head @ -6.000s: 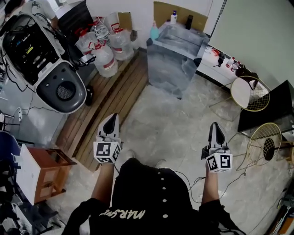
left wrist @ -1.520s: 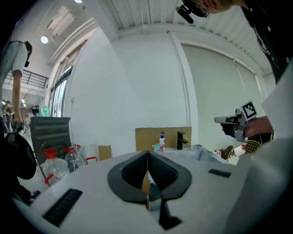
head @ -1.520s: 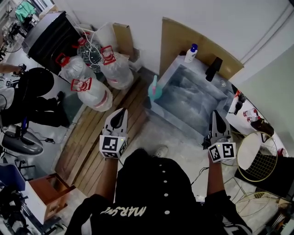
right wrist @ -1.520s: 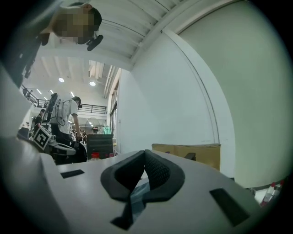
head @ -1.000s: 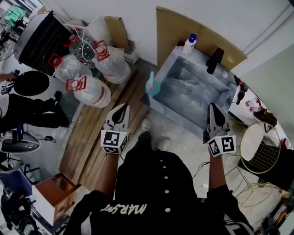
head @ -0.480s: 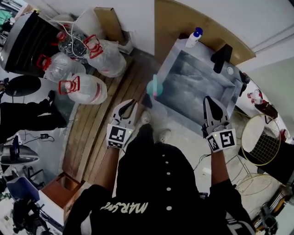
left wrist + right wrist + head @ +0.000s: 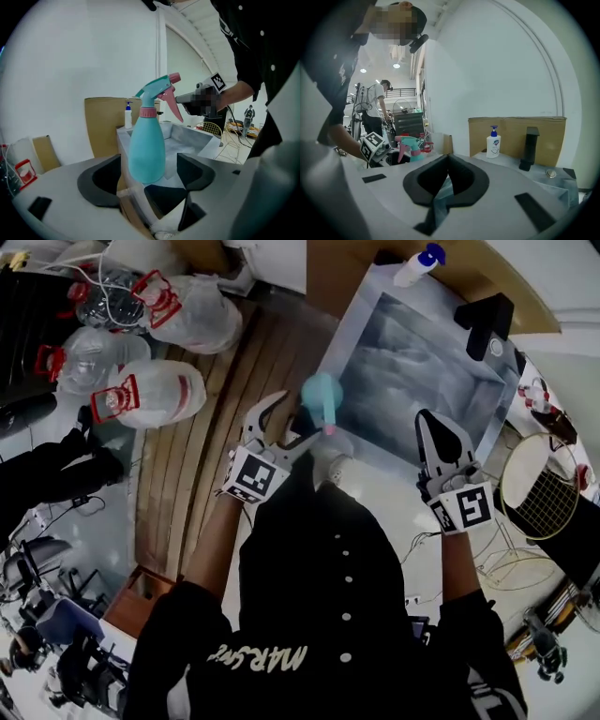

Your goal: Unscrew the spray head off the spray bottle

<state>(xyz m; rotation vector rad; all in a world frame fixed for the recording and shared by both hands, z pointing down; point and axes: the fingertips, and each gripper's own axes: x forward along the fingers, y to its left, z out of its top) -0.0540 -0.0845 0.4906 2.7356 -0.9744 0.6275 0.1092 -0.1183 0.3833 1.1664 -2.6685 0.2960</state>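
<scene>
Left gripper (image 7: 296,420) is hanging at the teal spray bottle (image 7: 322,395), its jaws having just been opening wide and now flanking the body without pressing it. That bottle is standing upright on the sink unit's (image 7: 349,334) near left corner, spray head (image 7: 157,91) on. Right gripper (image 7: 439,442) is hovering by the near edge, jaws together, empty.

Your scene is brightly, evenly lit. In the right gripper view, ceiling lamps (image 7: 396,65) glow at ten o'clock. Both gripper views bend strongly, with black corners. Shadows stay soft.
</scene>
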